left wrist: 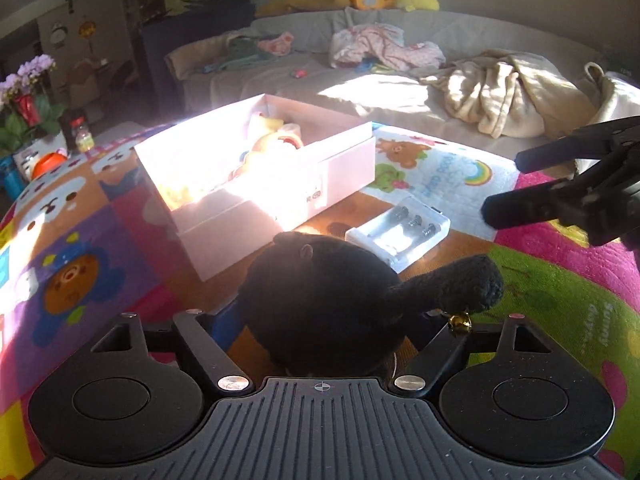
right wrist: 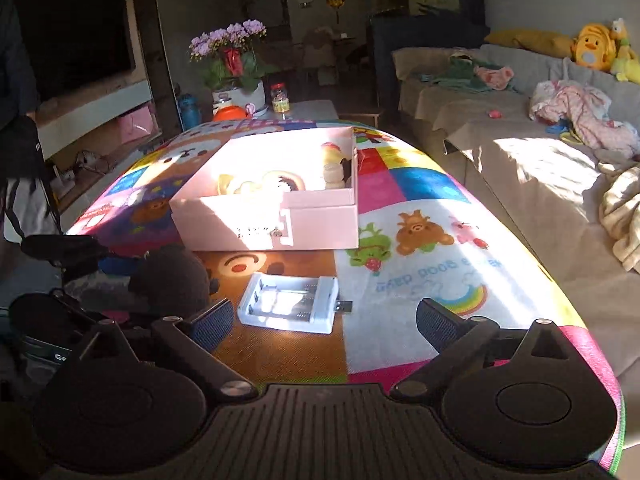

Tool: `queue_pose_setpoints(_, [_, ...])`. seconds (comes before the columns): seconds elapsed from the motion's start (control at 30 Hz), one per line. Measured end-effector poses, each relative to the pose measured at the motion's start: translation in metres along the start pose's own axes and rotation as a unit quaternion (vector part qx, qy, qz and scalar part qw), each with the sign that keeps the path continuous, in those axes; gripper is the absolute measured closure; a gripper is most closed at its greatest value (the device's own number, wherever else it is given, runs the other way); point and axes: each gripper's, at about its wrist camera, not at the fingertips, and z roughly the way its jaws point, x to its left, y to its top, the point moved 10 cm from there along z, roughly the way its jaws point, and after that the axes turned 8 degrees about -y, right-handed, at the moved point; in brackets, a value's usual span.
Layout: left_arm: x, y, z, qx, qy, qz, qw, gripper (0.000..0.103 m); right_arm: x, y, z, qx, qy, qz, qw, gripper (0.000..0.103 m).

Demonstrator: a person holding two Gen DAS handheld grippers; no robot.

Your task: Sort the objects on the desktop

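- Hard sunlight falls across the pink box point(left wrist: 256, 172), blowing its near wall and inside out to white in the left wrist view.
- The same beam glares off the white battery case point(right wrist: 292, 304) and the sofa point(right wrist: 520, 168) seat.
- The black plush toy point(left wrist: 320, 300) reads as a near-featureless dark mass (backlit).
- The room behind is dim and soft.
- Fisheye distortion bends the patterned mat point(right wrist: 420, 200) at the edges.
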Motion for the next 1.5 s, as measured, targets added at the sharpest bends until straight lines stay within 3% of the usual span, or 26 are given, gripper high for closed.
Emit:
queue_pose_setpoints(0.13, [0.005,-0.015,-0.021,0.019,0.027,0.005,0.9995,0.018,0.026,-0.006,0.03,0.035,0.015,-0.005,0.999,0.003])
queue_pose_setpoints(0.33, [0.014,-0.028,-0.037,0.029,0.049,-0.006,0.9984,0.017,0.049,-0.004,0.072,0.052,-0.034,-0.045,0.997,0.002])
queue_pose_setpoints(0.37, [0.014,-0.028,-0.038,0.028,0.049,-0.007,0.9984,0.017,0.053,-0.005,0.075,0.058,-0.035,-0.055,0.996,0.008])
queue_pose_setpoints(0.4, [0.014,-0.028,-0.039,0.026,0.05,-0.007,0.9984,0.017,0.056,-0.006,0.076,0.064,-0.041,-0.067,0.995,0.02])
queue_pose_setpoints(0.57, [0.009,-0.024,-0.053,0.007,0.035,-0.006,0.9993,0.017,0.059,-0.009,0.049,0.074,-0.031,-0.106,0.991,0.023])
queue_pose_setpoints(0.67, [0.01,0.004,-0.073,-0.026,0.019,-0.011,0.9994,0.017,0.056,0.008,0.003,0.053,-0.006,-0.119,0.991,0.023])
queue_pose_setpoints(0.83, [0.035,0.096,-0.091,-0.112,0.054,0.021,0.9921,0.017,0.039,0.084,-0.073,-0.057,-0.019,-0.132,0.989,0.023])
queue_pose_setpoints(0.97, [0.057,0.156,-0.059,-0.151,0.054,0.019,0.9869,0.017,0.022,0.128,-0.085,-0.107,-0.041,-0.118,0.986,0.023])
queue_pose_setpoints(1.07, [0.075,0.177,-0.018,-0.149,0.054,0.014,0.9872,0.008,0.013,0.149,-0.069,-0.115,-0.052,-0.105,0.986,0.023])
queue_pose_setpoints(1.17, [0.089,0.164,0.009,-0.115,0.054,-0.007,0.9918,0.008,0.006,0.163,-0.048,-0.11,-0.053,-0.089,0.989,0.023])
queue_pose_setpoints(1.37, [0.091,0.088,0.008,-0.075,0.052,-0.019,0.9957,0.006,0.003,0.181,-0.008,-0.091,-0.028,-0.064,0.993,0.023])
queue_pose_setpoints(1.5, [0.088,0.058,0.008,-0.055,0.041,-0.034,0.9971,0.006,0.013,0.193,0.033,-0.058,0.001,-0.038,0.998,0.023])
